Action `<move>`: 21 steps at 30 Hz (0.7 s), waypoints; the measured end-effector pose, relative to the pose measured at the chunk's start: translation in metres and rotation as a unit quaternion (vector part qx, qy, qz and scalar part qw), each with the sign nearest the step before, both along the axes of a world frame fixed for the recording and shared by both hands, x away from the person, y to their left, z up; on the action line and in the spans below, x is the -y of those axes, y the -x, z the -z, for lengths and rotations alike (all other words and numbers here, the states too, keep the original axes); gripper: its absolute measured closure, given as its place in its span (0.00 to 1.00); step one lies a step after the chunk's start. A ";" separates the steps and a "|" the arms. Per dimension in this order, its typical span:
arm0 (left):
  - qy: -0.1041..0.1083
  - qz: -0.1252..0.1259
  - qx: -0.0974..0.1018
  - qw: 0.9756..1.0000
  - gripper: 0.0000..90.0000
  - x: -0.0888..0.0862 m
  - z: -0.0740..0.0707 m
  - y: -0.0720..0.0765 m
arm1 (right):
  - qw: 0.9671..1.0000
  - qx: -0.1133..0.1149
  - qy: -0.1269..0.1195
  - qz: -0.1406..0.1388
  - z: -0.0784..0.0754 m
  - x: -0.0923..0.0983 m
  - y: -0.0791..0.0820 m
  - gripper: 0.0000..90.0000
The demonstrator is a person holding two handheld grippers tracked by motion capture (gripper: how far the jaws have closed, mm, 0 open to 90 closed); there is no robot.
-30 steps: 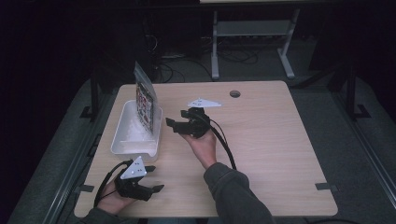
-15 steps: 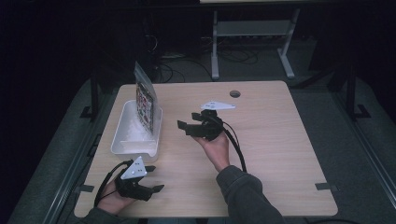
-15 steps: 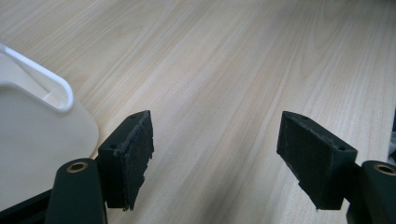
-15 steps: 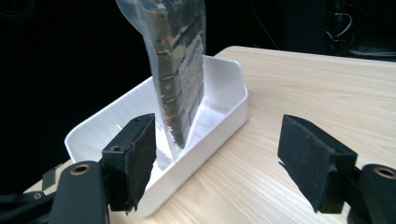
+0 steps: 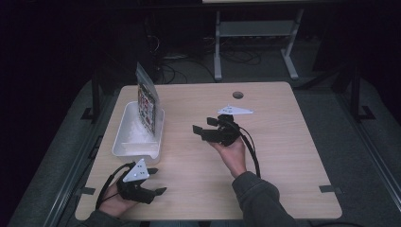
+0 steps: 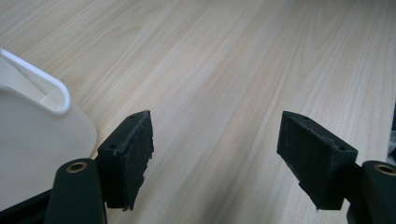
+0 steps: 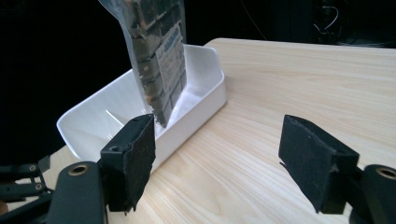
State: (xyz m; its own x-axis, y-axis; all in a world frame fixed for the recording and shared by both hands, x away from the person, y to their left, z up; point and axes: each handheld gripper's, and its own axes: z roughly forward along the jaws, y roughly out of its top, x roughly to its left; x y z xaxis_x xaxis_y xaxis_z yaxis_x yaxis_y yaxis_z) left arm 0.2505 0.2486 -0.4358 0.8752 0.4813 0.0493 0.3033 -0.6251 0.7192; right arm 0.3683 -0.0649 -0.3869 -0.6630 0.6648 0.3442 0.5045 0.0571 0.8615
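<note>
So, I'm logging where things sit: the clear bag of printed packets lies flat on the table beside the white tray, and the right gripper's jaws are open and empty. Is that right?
Not quite. The bag stands upright inside the white tray, its lower end on the tray floor, as the right gripper view shows. The right gripper is indeed open and empty.

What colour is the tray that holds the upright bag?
White tray, clearest in the right gripper view.
</note>
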 end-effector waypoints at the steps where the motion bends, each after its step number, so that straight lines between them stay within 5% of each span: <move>1: 0.000 0.000 0.000 1.000 0.29 0.000 0.000 0.000 | 1.000 -0.001 -0.001 0.001 0.001 0.005 0.002 0.29; 21: 0.001 0.000 -0.001 1.000 0.29 0.001 0.001 0.000 | 1.000 -0.021 -0.016 0.013 0.013 0.049 0.016 0.29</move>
State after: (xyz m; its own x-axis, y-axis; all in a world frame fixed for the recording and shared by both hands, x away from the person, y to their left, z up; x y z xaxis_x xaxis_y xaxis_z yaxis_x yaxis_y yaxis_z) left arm 0.2507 0.2476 -0.4366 0.8749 0.4822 0.0458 0.3058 -0.6232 0.7198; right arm 0.3527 -0.1144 -0.3998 -0.6301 0.6699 0.3926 0.5416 0.0169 0.8405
